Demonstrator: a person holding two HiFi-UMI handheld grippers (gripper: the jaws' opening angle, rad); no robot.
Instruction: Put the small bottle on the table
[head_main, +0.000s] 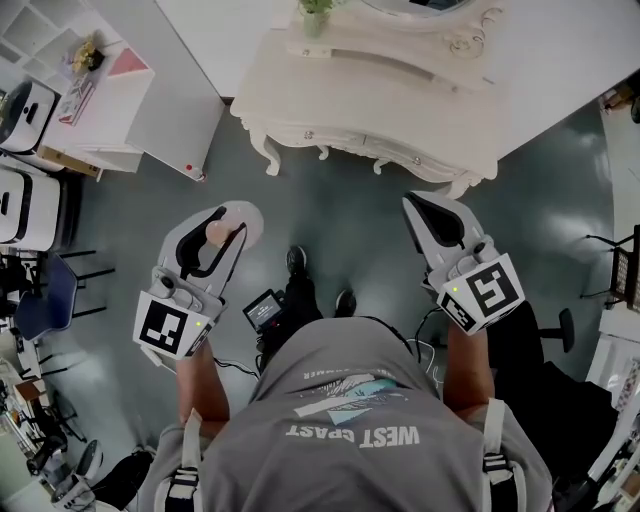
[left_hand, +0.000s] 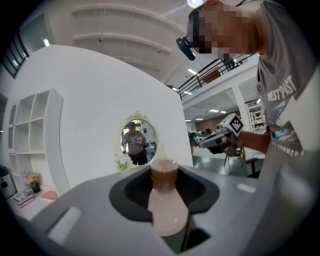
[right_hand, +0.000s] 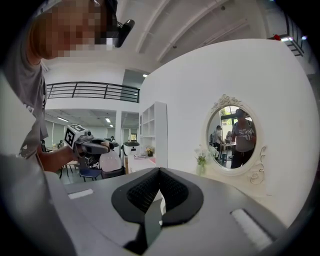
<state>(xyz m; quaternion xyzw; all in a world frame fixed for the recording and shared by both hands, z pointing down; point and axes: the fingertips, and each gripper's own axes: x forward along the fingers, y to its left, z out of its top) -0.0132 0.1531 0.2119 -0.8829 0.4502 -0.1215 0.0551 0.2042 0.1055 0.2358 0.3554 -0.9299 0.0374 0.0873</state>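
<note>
A small pale pink bottle (head_main: 243, 222) with a brownish cap (left_hand: 164, 171) sits between the jaws of my left gripper (head_main: 222, 224), which is shut on it. That gripper hangs over the grey floor, well short of the white ornate dressing table (head_main: 400, 90) ahead. In the left gripper view the bottle (left_hand: 167, 210) fills the gap of the left gripper (left_hand: 164, 186), cap pointing away from the camera. My right gripper (head_main: 430, 215) is held at the same height, jaws shut with nothing in them; its black pads (right_hand: 172, 192) meet.
An oval mirror (right_hand: 232, 132) and a small flower vase (head_main: 315, 15) stand on the dressing table. A white shelf unit (head_main: 100, 90) is at the left, a blue chair (head_main: 45, 295) below it, and an office chair (head_main: 565, 330) at the right. The person's shoes (head_main: 296, 260) are between the grippers.
</note>
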